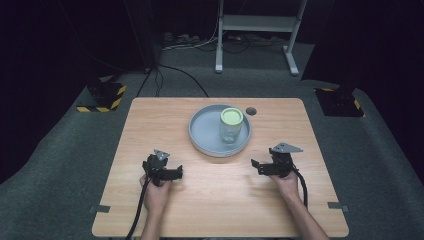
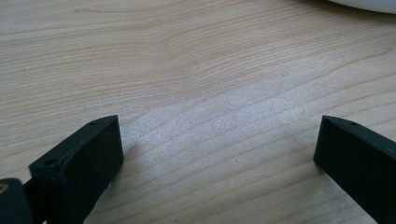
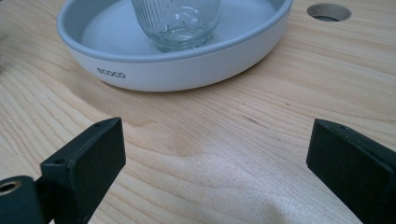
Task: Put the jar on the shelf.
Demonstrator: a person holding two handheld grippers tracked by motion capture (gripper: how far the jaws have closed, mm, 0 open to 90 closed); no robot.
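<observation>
Both grippers are parked on the counter, jaws wide apart, nothing held. Left gripper has bare wood between its jaws; right gripper looks straight at the tray.

The jar stands upright in the tray, ahead of and between your grippers, a bit nearer the right one. Green lid looks seated.

Likely step: reach in for the jar. Suggest you bring the right gripper over the tray rim first, then level off and close on the glass body below the lid, not on the lid. Glass is ribbed and slick, so centre it between the jaws before squeezing. Keep the left gripper free for the lid.

Hard to tell: whether the lid is screwed tight, and whether the jar holds anything. In the right gripper view the jar's top is cut off. A round hole in the counter sits beyond the tray.
</observation>
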